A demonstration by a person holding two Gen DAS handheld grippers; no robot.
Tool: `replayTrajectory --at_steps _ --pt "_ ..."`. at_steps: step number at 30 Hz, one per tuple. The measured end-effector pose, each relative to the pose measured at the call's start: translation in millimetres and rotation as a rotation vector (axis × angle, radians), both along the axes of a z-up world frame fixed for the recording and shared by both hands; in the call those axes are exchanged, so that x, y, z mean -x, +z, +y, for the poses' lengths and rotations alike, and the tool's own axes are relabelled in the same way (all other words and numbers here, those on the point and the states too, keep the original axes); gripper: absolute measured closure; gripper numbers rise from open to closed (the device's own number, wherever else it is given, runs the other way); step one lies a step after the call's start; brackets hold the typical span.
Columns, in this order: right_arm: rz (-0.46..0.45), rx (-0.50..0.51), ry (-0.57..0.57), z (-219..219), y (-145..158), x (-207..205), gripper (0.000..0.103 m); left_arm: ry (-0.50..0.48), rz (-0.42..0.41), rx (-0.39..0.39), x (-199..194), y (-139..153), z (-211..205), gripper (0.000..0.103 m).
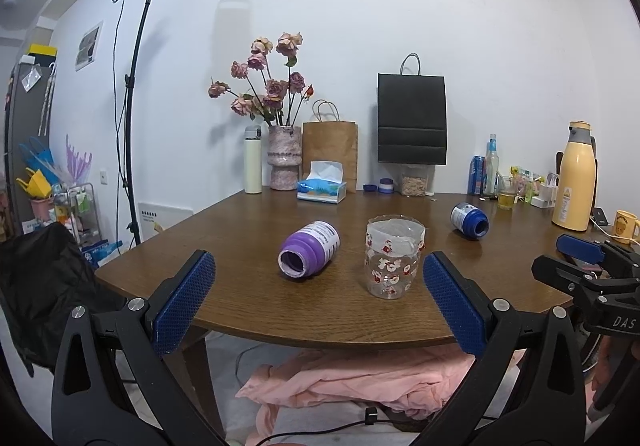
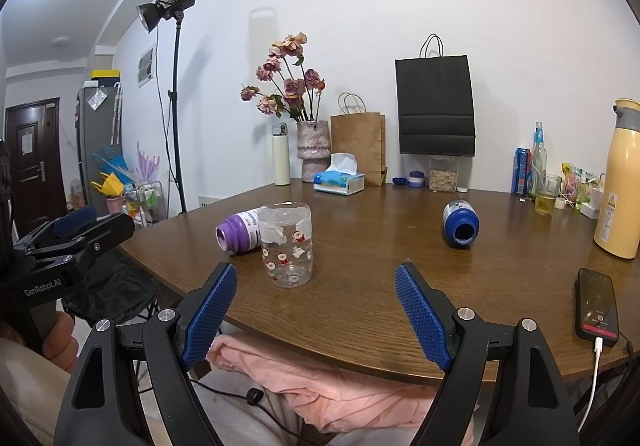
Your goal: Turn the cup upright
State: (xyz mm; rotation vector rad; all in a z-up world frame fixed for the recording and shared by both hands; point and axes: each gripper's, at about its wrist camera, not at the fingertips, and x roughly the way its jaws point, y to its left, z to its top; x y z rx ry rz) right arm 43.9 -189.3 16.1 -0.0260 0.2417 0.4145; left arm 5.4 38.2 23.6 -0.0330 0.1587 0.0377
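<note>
From the right wrist view, we see the clear cup (image 2: 286,244) hiding part of the purple cup (image 2: 236,232) lying behind it. The print on that purple cup's label is too small for us to read. At the far right, the picture's edge cuts off the yellow thermos (image 2: 620,181). The black bag (image 2: 435,105) hides the top of the jar (image 2: 443,174) beneath it.
</note>
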Motion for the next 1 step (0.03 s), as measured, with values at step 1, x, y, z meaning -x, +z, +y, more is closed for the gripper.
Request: replayTrajectory --at_steps 1 --pt "0.000 0.000 0.000 -0.2 0.2 -0.3 0.017 0.001 -0.001 0.000 0.1 0.1 -0.3 0.000"
